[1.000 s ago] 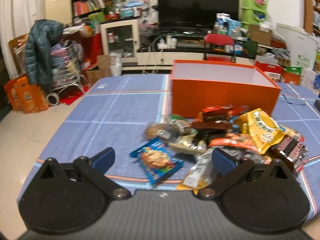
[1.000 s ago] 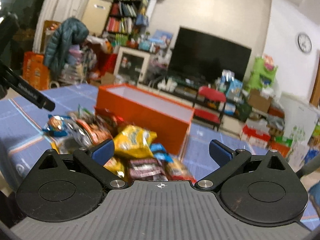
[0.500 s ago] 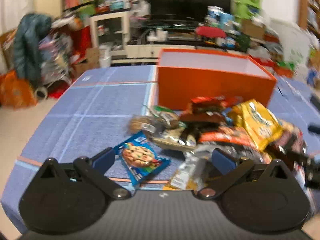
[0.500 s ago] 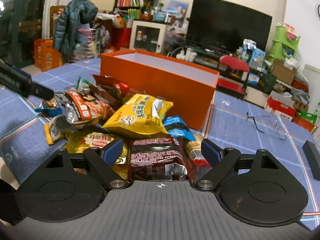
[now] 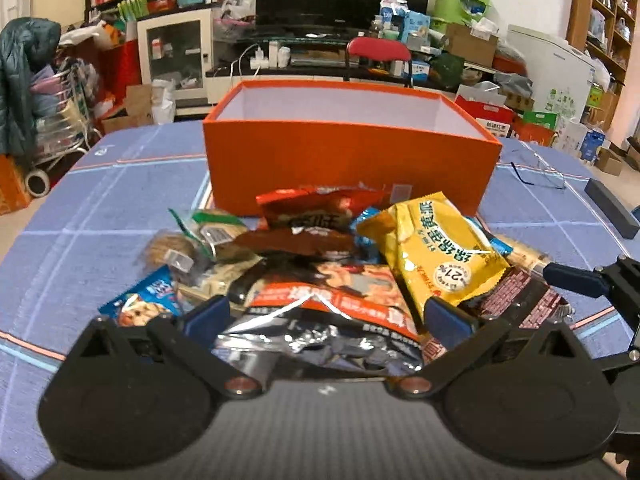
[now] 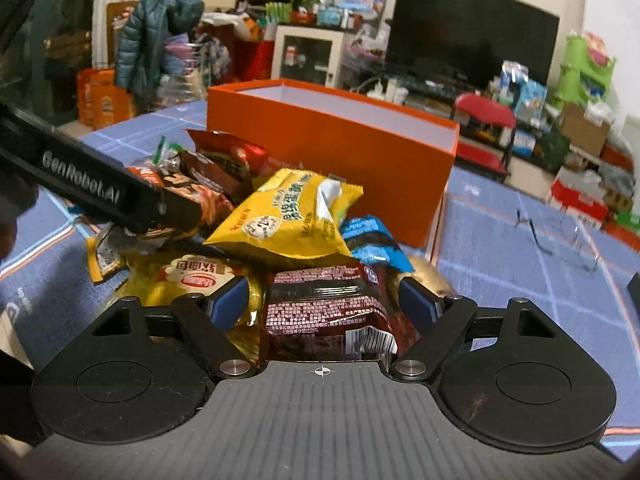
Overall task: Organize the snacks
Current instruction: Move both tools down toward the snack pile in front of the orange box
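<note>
- Between the right gripper's (image 6: 322, 302) blue pads sits a dark red packet (image 6: 326, 312), at the near edge of the pile in front of the box (image 6: 332, 136). The jaws have just been closing on it, yet a gap shows at each side, so I judge it framed but not yet gripped.
- Nearer the box than that packet lies a yellow bag (image 6: 286, 220), resting partly on top of it, with a blue wrapper (image 6: 374, 242) poking out beside it.
- The left gripper (image 5: 326, 316) hangs wide open over a silver-and-orange bag (image 5: 320, 320); its pads stand clear of the foil and it holds nothing.
- Around that bag, all on the near side of the box, lie a blue cookie pack (image 5: 146, 300), a round biscuit pack (image 5: 172, 248) and a red-brown bag (image 5: 316, 216) that almost touches the box wall.
- The box stands open on the blue cloth (image 5: 120, 200). Only its white upper walls show; its floor is hidden, so what it holds cannot be told.
- Progress, as I judge it: barely started. Every snack in view is outside the box in one heap, so nearly all the sorting is left.
- Beyond the box's right end lie a pair of glasses (image 5: 538, 170), apart from the snacks.
</note>
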